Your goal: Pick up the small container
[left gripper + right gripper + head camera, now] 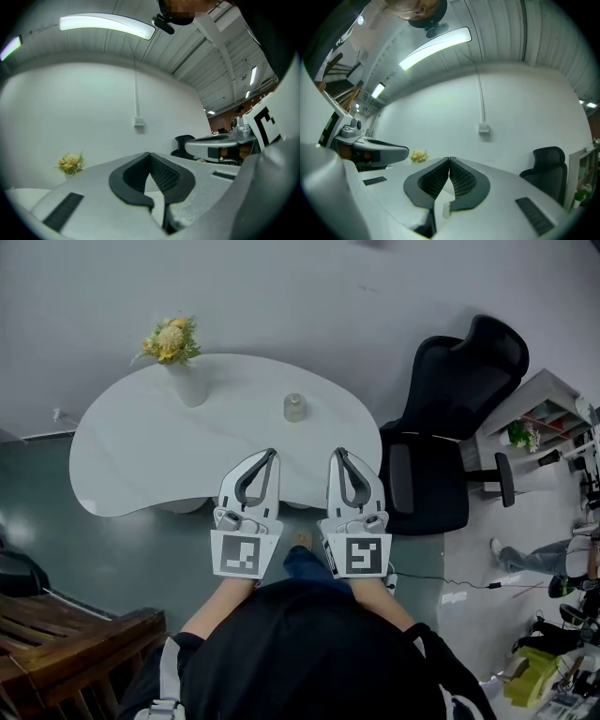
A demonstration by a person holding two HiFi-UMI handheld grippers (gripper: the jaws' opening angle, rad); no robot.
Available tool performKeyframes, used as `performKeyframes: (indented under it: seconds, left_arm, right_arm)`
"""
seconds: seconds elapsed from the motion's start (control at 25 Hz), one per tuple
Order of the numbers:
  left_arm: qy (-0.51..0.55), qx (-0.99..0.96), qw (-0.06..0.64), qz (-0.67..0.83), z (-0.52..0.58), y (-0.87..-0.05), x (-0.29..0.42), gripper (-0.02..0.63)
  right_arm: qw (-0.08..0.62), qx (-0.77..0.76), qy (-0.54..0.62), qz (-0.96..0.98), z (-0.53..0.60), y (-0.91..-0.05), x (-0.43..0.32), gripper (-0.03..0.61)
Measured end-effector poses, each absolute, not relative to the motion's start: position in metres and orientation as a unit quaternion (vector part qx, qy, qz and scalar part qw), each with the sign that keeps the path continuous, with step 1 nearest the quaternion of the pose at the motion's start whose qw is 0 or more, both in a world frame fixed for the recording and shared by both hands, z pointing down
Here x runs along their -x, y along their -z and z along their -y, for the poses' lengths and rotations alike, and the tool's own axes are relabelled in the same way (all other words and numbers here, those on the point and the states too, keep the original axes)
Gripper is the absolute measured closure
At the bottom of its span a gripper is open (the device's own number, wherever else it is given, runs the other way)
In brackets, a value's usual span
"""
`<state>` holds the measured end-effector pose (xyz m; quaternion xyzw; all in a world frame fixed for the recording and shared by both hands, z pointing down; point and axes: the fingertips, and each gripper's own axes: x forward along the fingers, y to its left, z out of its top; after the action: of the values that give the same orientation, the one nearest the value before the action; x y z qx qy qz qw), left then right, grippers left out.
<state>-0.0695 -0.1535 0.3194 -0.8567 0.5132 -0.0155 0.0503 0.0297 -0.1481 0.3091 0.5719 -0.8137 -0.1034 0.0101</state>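
The small container [294,407], a pale little jar, stands on the white curved table [131,442] a little right of its middle, toward the far edge. My left gripper [273,455] is held over the table's near edge, shut and empty, its tips touching. My right gripper [339,455] hangs beside it, also shut with nothing between the tips. The container lies ahead of both, between their lines. In the left gripper view my left gripper [150,154] points up at the wall; in the right gripper view my right gripper [449,160] does the same. Neither gripper view shows the container.
A white vase of yellow flowers [178,357] stands at the table's far left. A black office chair [450,427] sits right of the table. A wooden bench [66,652] is at the lower left, shelves [548,418] at the right.
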Motion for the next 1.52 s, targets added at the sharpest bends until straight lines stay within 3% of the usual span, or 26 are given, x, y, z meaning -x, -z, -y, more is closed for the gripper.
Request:
performKeyframes:
  seconds: [0.16,0.64,0.84,1.08,1.24,1.4,1.52]
  left_arm:
    - [0.024,0.852,0.053,-0.521,0.183,-0.324,0.063,0.606]
    - [0.034,0.841,0.045,-0.538,0.233,-0.342,0.044,0.606]
    - [0.042,0.841,0.042,-0.538,0.242,-0.349,0.044,0.606]
    - [0.046,0.85,0.04,-0.524,0.255,-0.355,0.042,0.606]
    - [0.051,0.853,0.032,-0.519,0.268,-0.364,0.045,0.606]
    - [0.052,0.857,0.017,-0.513,0.279,-0.38,0.046,0.606]
    - [0.055,0.86,0.009,-0.507,0.288,-0.393,0.047,0.606]
  right_arm:
    - [-0.015,-0.564,0.112,0.818,0.181,-0.305,-0.036,0.557]
    - [0.019,-0.527,0.104,0.843,0.237,-0.333,-0.048,0.557]
    - [-0.02,-0.534,0.098,0.839,0.248,-0.33,-0.051,0.557]
    - [-0.014,-0.539,0.086,0.837,0.262,-0.337,-0.049,0.557]
    - [0.031,-0.534,0.081,0.841,0.269,-0.353,-0.047,0.557]
    - [-0.008,-0.544,0.084,0.835,0.282,-0.352,-0.046,0.557]
    - [0.011,-0.54,0.083,0.837,0.29,-0.365,-0.045,0.557]
